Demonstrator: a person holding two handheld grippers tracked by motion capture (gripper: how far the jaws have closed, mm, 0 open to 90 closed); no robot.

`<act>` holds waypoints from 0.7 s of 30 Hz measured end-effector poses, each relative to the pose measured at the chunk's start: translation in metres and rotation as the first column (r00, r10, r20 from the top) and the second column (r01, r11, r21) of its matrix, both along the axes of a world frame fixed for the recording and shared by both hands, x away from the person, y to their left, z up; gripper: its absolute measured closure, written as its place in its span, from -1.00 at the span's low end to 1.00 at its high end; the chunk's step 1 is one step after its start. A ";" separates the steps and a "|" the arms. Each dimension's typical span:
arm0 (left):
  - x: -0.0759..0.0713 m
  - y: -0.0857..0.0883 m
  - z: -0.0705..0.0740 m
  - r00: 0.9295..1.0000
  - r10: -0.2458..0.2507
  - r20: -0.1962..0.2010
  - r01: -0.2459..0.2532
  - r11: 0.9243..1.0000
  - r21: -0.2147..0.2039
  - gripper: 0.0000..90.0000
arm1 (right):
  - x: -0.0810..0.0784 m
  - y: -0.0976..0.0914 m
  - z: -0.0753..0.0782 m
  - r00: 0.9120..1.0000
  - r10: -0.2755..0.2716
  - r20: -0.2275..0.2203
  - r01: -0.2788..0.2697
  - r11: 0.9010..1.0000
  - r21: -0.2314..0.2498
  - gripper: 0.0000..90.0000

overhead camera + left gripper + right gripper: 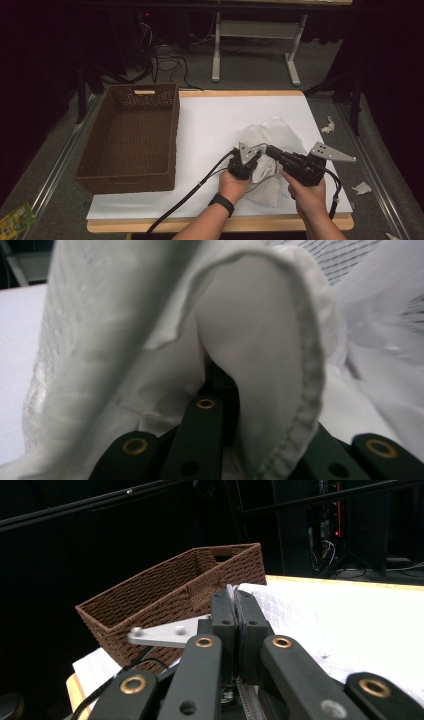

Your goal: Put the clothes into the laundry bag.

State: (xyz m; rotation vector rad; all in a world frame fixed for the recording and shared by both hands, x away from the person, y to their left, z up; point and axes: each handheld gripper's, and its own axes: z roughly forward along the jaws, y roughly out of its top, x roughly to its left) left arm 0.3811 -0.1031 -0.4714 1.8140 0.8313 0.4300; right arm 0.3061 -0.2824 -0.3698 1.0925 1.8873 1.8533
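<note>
Both pairs of tongs meet over one white cloth [272, 137], a thin crumpled piece lying on the white table cover [215, 120] near the person's edge. The left gripper [251, 159] sits low in the person's left hand [232, 186], its jaws pointing right into the near part of the cloth; in the left gripper view a hemmed fold of the cloth [260, 355] drapes thickly over the jaws and hides their tips, and from the way the fabric bunches there the jaws are pressed together on it. The right gripper [272, 150] lies just beside the left one, held by the right hand [307, 192], and points left so that the two sets of jaws nearly meet tip to tip. In the right gripper view its black jaws stand together with a thin edge of the cloth [237, 630] pinched between the pads, so it too is clamped on the fabric. Most of the cloth spreads away beyond the two pairs of tongs, with a smaller flap hanging back toward the person between the hands. A brown woven basket [131, 137] stands well apart on the far side of the left gripper, at the table's left edge; the right gripper view has the basket [175, 600] ahead of its jaws. A black cable [190, 192] trails from the left gripper toward the near table edge.
</note>
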 end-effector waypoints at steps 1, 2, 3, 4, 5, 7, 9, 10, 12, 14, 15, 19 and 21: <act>0.001 0.000 -0.001 1.000 0.002 -0.002 -0.002 1.000 0.013 0.94 | -0.001 -0.001 0.000 1.000 -0.001 0.001 0.001 1.000 -0.003 0.99; 0.002 -0.001 -0.001 1.000 0.001 0.000 -0.001 1.000 0.014 0.93 | -0.001 -0.001 0.000 1.000 -0.001 0.001 0.001 1.000 -0.005 0.99; 0.001 0.000 -0.001 1.000 -0.005 -0.003 0.005 1.000 0.007 0.92 | -0.001 -0.001 -0.001 1.000 -0.001 -0.001 0.001 1.000 -0.006 0.99; 0.000 0.002 0.001 1.000 -0.021 -0.011 0.021 1.000 -0.005 0.86 | 0.000 -0.001 -0.001 1.000 0.001 0.000 -0.001 1.000 -0.007 0.99; -0.001 0.004 0.002 0.999 -0.035 -0.020 0.035 0.999 -0.013 0.72 | 0.000 -0.001 -0.002 1.000 0.001 -0.002 -0.001 1.000 -0.007 0.99; -0.008 0.012 0.007 0.998 -0.067 -0.012 0.066 0.997 -0.034 0.50 | 0.000 0.000 -0.002 1.000 0.003 -0.003 -0.003 1.000 -0.016 0.99; -0.015 0.019 0.011 0.996 -0.087 -0.003 0.087 0.995 -0.053 0.33 | 0.001 0.002 -0.003 1.000 0.005 -0.007 -0.005 1.000 -0.022 0.99; -0.019 0.025 0.013 0.995 -0.096 -0.001 0.095 0.993 -0.064 0.23 | 0.001 0.003 -0.003 1.000 0.005 -0.007 -0.005 1.000 -0.026 0.99; -0.029 0.036 0.017 0.994 -0.110 -0.003 0.109 0.990 -0.088 0.11 | 0.001 0.005 -0.004 1.000 0.003 -0.008 -0.003 0.999 -0.033 0.99; -0.037 0.044 0.019 0.993 -0.119 0.001 0.118 0.988 -0.101 0.01 | 0.001 0.005 -0.004 1.000 0.003 -0.008 -0.003 0.999 -0.037 0.99; -0.041 0.049 0.020 0.993 -0.121 0.007 0.121 0.987 -0.102 -0.02 | 0.001 0.006 -0.004 1.000 0.002 -0.007 -0.002 0.999 -0.038 0.99; -0.054 0.063 0.023 0.991 -0.131 0.011 0.131 0.983 -0.130 -0.10 | 0.001 0.007 -0.004 1.000 -0.001 -0.010 0.000 0.999 -0.044 0.99; -0.062 0.064 0.023 0.987 -0.158 0.028 0.160 0.976 -0.149 -0.12 | 0.001 0.008 -0.005 1.000 0.000 -0.010 0.000 0.999 -0.050 0.99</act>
